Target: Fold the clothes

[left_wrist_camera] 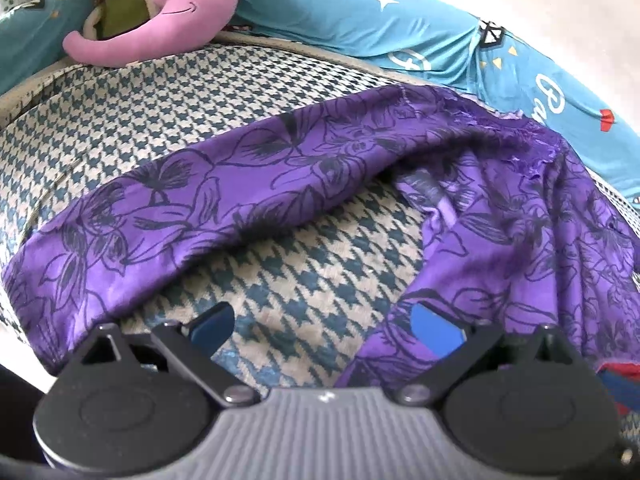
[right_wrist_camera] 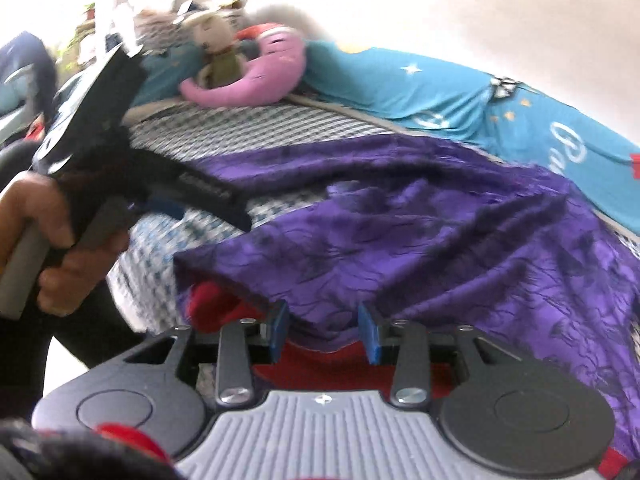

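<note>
While both lie open, each hand-held gripper (left (left_wrist_camera: 324,326), right (right_wrist_camera: 323,332)) meets the purple garment (left_wrist_camera: 280,168)

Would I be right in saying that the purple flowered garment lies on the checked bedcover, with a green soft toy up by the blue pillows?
Not quite: the soft toy by the blue pillows is pink, not green, as the left wrist view shows; only the small doll leaning on it wears green. The purple flowered garment does lie on the checked bedcover.
</note>
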`<action>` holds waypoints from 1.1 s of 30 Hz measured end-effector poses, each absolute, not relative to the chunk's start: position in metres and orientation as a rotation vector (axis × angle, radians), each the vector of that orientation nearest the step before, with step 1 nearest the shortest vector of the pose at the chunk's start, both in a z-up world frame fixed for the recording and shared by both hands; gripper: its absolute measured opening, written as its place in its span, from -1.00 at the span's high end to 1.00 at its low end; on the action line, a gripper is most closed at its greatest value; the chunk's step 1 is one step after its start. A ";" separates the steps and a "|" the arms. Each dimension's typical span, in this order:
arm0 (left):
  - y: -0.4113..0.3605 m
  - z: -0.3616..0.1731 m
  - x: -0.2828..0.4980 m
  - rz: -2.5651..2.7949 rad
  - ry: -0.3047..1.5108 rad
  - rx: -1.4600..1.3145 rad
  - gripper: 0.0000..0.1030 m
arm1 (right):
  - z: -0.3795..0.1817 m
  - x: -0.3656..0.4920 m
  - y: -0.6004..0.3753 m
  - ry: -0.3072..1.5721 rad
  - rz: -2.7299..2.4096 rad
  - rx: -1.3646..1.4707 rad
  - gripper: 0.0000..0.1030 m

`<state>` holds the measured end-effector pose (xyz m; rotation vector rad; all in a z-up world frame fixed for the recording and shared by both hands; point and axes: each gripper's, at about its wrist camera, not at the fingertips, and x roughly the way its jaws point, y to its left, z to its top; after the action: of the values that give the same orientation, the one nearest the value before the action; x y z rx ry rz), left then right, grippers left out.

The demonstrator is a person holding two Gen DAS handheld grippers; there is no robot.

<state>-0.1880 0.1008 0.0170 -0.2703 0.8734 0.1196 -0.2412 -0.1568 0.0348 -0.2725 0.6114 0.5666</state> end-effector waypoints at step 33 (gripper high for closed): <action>0.079 0.019 -0.185 0.085 0.867 -0.210 -0.93 | 0.011 -0.229 -0.223 0.830 0.132 -0.119 0.92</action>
<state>-0.1852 0.0788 0.0186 -0.2098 0.8672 0.0854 -0.2292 -0.2233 0.0106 -0.1186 0.8301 0.1323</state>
